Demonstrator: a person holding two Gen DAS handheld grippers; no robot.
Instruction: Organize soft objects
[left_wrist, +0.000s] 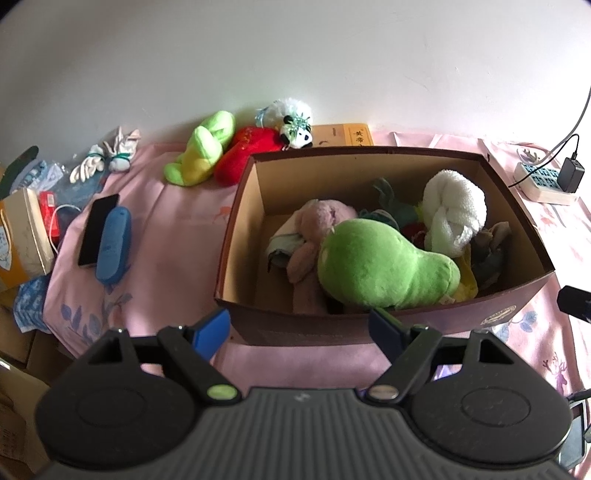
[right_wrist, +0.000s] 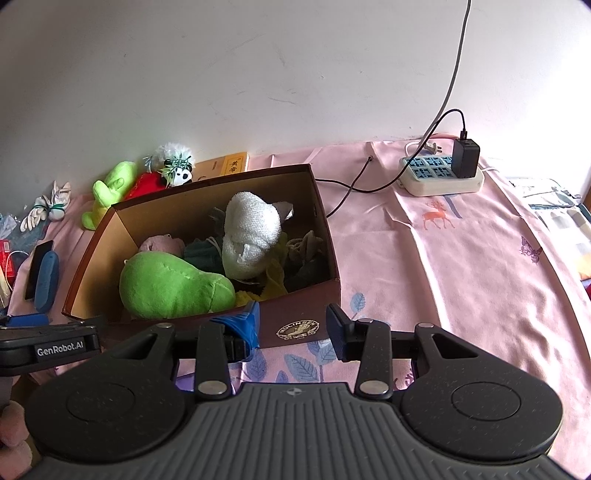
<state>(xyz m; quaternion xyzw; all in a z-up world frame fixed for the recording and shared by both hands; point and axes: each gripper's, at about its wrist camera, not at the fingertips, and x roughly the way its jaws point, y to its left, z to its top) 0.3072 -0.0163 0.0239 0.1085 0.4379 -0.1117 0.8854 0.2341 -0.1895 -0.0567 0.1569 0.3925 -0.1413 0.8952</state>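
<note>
A brown cardboard box (left_wrist: 424, 325) (right_wrist: 295, 314) stands on the pink cloth. Inside lie a big green plush (left_wrist: 384, 266) (right_wrist: 173, 286), a pink plush (left_wrist: 317, 225), a white knotted towel (left_wrist: 452, 210) (right_wrist: 251, 236) and several darker cloths. Behind the box by the wall lie a green-yellow plush (left_wrist: 203, 151) (right_wrist: 109, 192), a red plush (left_wrist: 247, 153) and a white panda plush (left_wrist: 295, 122) (right_wrist: 177, 162). My left gripper (left_wrist: 301, 328) is open and empty just in front of the box. My right gripper (right_wrist: 293, 325) is open and empty at the box's front right corner.
A phone (left_wrist: 98, 229) and a blue case (left_wrist: 114, 245) lie left of the box. White gloves (left_wrist: 105, 157) and packets lie at the far left. A power strip (right_wrist: 441, 177) with a charger and cables sits at the back right. A yellow book (left_wrist: 343, 134) leans behind the box.
</note>
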